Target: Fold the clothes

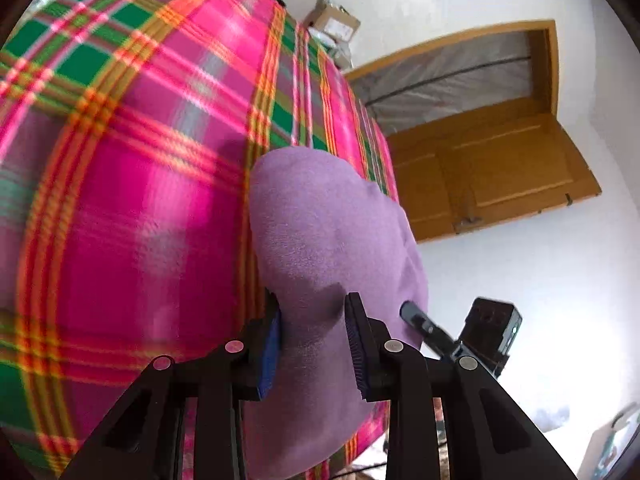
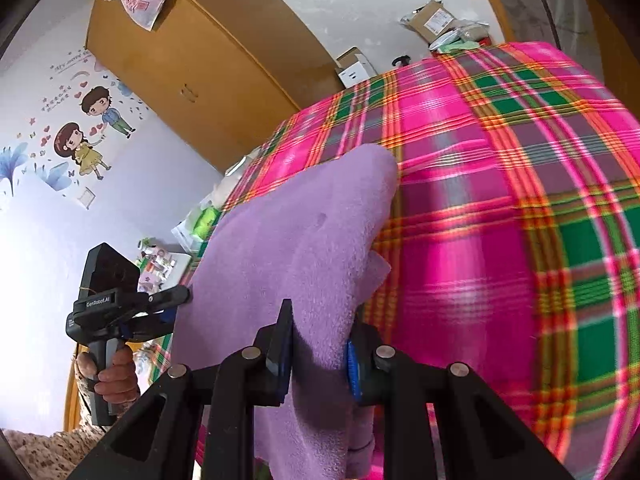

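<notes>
Left wrist view: left gripper [image 1: 314, 334] and right gripper [image 2: 320, 344] clamped on purple garment [image 1: 320, 240], probably lifted above plaid blanket [image 1: 132, 184]. Keep edges level, taut while lowering.

This is a bedroom in a home. A bed spread with a pink, green and orange plaid blanket [image 2: 500, 200] fills the space, beside a tall wooden wardrobe [image 2: 208, 64], a wooden panelled door [image 1: 504, 172], cartoon couple wall stickers [image 2: 86, 132] and cardboard parcels [image 2: 436, 22].
</notes>
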{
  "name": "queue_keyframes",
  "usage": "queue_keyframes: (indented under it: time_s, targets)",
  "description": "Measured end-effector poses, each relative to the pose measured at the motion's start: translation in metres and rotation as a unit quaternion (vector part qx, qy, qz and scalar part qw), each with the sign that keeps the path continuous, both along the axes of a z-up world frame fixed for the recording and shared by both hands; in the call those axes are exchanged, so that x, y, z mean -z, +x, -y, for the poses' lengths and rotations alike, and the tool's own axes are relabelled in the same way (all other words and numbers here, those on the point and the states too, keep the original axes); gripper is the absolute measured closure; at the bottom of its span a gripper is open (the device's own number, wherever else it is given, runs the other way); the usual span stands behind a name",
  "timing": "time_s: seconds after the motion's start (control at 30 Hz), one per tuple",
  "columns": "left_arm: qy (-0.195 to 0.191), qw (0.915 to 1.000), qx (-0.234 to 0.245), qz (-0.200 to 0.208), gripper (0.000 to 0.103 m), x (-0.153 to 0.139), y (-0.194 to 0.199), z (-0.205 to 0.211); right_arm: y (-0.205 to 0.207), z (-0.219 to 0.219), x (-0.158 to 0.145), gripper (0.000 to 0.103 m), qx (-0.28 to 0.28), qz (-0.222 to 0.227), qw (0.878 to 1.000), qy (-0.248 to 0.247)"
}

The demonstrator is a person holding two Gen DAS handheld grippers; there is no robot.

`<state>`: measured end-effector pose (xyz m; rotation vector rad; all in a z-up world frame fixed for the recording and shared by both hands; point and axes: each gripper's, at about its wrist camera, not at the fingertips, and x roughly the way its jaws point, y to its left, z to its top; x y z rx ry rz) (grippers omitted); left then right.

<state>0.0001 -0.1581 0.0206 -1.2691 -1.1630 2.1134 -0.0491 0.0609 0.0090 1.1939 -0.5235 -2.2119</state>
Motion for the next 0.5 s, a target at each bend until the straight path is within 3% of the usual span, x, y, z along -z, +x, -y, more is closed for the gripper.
queue_keyframes:
  time_s: [0.5]
  targets:
    - [-0.029,0.9975,-0.064,-0.009,0.072,-0.011,-0.048,0.077,-0.051,0.059,0.011,0.081,-0.008,0.006,1.000,-0.022]
